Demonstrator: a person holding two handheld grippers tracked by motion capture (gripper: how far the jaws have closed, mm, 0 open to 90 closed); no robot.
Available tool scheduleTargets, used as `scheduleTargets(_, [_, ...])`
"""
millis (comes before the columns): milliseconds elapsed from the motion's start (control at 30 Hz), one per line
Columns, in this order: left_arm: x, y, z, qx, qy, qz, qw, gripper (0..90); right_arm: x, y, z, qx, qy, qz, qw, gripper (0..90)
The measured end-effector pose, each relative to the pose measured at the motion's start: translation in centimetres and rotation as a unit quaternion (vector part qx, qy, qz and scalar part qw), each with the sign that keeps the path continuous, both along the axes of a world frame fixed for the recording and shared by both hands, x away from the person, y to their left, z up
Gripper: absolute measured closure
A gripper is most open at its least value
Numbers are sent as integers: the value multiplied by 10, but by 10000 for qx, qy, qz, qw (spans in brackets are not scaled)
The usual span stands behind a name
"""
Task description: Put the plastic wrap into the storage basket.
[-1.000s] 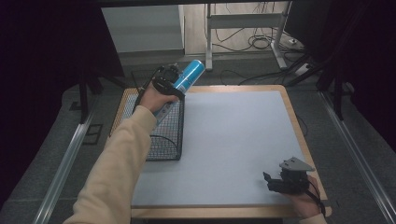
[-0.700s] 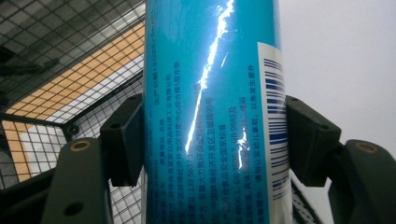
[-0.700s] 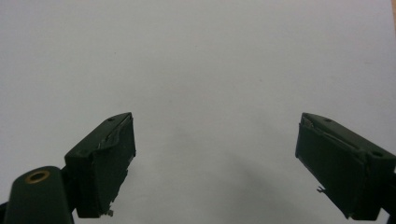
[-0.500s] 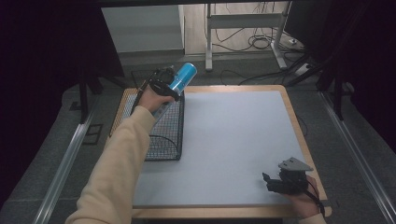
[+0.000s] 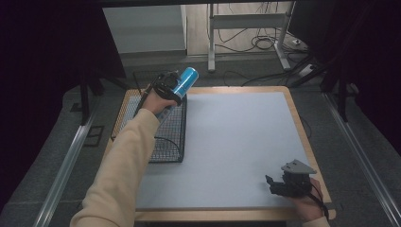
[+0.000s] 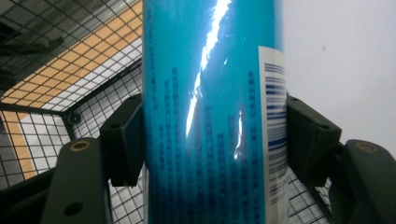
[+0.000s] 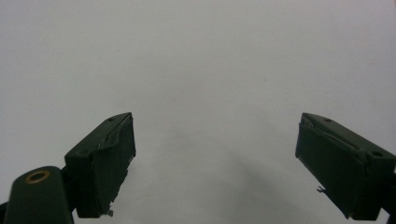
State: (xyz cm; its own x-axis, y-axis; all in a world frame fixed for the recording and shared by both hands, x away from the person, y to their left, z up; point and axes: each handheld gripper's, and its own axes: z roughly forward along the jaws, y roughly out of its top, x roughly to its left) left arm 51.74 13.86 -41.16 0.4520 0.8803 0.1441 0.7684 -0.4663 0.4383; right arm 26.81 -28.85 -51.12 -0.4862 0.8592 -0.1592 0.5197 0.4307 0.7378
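A shiny blue can (image 5: 185, 80) with a white barcode panel (image 6: 273, 116) is clamped between the two black jaws of my left gripper (image 5: 171, 89). It hangs tilted over the far end of a black wire basket (image 5: 163, 137) at the table's left side. In the left gripper view the can (image 6: 210, 112) stands between the pads with basket mesh behind it. My right gripper (image 5: 276, 183) rests low near the table's front right corner, jaws spread wide over bare white surface (image 7: 210, 70), nothing between them.
The white tabletop (image 5: 236, 142) has a wooden rim (image 5: 302, 137). Beyond the far edge stand a metal frame's legs (image 5: 246, 28) with cables on the floor. A metal rail (image 5: 66, 165) runs along the left side of the table.
My left gripper has carried the can lower and a little toward the basket's far end. The right gripper has stayed where it was.
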Motion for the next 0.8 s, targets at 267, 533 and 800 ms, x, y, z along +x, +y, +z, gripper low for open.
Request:
scheduleTargets(267, [5, 0, -15, 326, 244, 34, 9992, 315, 0, 0, 0, -3, -3, 4, 10000, 121])
scheduleTargets(533, [7, 1, -17, 451, 96, 123, 9989, 306, 0, 0, 0, -7, 1, 18, 10000, 122])
scheduleTargets(800, [3, 2, -12, 234, -103, 108, 9996, 263, 0, 0, 0, -19, -9, 29, 10000, 121])
